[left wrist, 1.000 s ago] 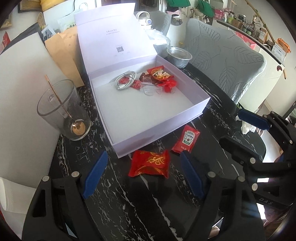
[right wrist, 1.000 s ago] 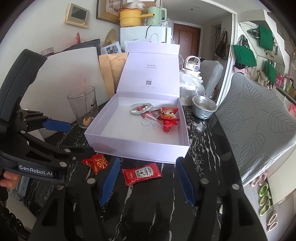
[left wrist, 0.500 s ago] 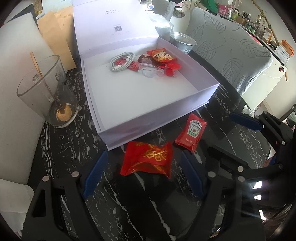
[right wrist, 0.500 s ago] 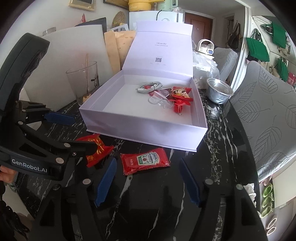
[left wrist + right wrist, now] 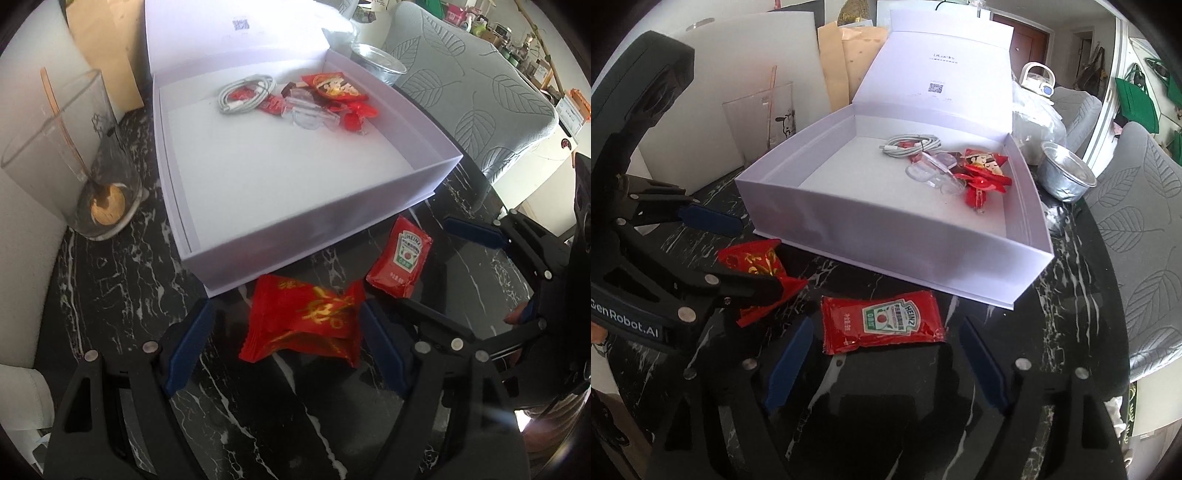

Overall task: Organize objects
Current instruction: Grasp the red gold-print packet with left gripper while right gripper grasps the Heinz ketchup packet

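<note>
A red snack packet with gold writing lies on the black marble table just in front of the open white box. My left gripper is open, its blue pads on either side of the packet. A red Heinz ketchup sachet lies to its right; it also shows in the left wrist view. My right gripper is open, low over the table, with the sachet between its fingers. The box holds a white cable, clear plastic pieces and red packets.
A glass with a stirrer stands left of the box. A metal bowl sits at the box's right rear. The box lid stands upright behind. A grey leaf-patterned chair is to the right. A white board leans at left.
Both grippers have moved forward and down toward the table. The red packet now lies between the left fingers and the ketchup sachet between the right ones. Both stay open.
</note>
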{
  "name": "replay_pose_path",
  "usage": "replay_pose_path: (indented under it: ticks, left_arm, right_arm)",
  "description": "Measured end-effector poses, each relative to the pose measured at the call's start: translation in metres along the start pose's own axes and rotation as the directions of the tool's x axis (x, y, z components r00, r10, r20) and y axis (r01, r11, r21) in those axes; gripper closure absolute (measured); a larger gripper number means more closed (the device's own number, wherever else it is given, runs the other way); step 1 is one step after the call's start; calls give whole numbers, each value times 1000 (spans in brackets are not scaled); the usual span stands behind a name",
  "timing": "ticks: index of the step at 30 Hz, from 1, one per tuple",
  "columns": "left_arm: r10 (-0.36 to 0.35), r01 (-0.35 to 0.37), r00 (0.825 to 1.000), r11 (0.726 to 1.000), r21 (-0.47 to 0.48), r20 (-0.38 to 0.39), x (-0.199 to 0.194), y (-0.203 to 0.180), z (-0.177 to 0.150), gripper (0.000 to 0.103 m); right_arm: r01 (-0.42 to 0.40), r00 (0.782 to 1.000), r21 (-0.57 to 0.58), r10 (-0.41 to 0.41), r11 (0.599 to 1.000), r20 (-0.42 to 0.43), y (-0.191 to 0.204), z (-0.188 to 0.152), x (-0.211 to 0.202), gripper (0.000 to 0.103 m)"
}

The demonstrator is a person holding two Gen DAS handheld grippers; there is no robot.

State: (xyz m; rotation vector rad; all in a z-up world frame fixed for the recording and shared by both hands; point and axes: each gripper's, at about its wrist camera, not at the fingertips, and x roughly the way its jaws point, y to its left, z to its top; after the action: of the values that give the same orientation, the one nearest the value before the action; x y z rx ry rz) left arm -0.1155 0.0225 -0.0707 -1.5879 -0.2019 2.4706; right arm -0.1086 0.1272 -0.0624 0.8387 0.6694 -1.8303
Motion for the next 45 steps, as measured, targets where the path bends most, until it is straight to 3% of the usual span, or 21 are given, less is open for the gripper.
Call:
replay_pose_path:
  ticks: [18,21,33,45]
  left_arm:
    - [-65,65,997,998,10,-32,10,3,0,17]
    - [-77,77,997,997,6,-31,9,4,0,17]
    - [-136,138,990,989,49,-43,6,-7,-5,17]
    - [-60,63,998,992,111,-29,15,-19,-12,16]
  right_arm:
    - [-39,999,-14,38,999,-31,-1,4,17,18]
    - [-42,999,-16,42,999,-24,0,4,15,30]
    - [-44,998,-22,43,999,-36,8,-13,-1,35]
    - [-6,1000,31,7,1000,-25,6,-36,-19,35]
